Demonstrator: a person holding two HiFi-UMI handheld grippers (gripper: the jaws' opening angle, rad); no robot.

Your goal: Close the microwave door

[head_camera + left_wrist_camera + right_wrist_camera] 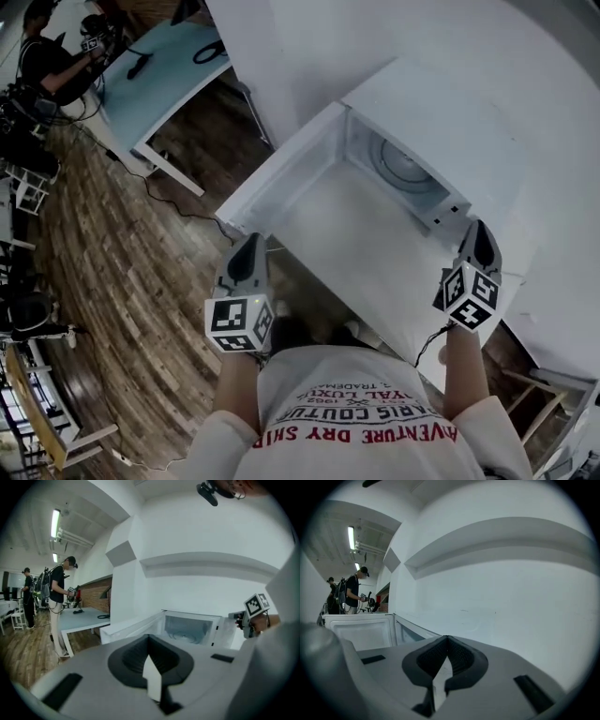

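The white microwave (427, 112) stands against the wall with its cavity and glass turntable (403, 167) exposed. Its door (281, 178) is swung out to the left toward me; it also shows in the left gripper view (133, 626) and the right gripper view (361, 631). My left gripper (251, 242) is shut and empty, just outside the door's free edge. My right gripper (479, 227) is shut and empty too, by the microwave's right front corner. From the left gripper (149, 638) the cavity (187, 629) lies ahead. The right gripper (446, 638) faces the white wall.
A light blue table (173, 56) stands at the back left on the wooden floor (122, 253), with a cable (164, 202) trailing across. A person in black (47, 61) works beside it. White chairs (23, 192) stand at far left. A white wall (525, 66) backs the microwave.
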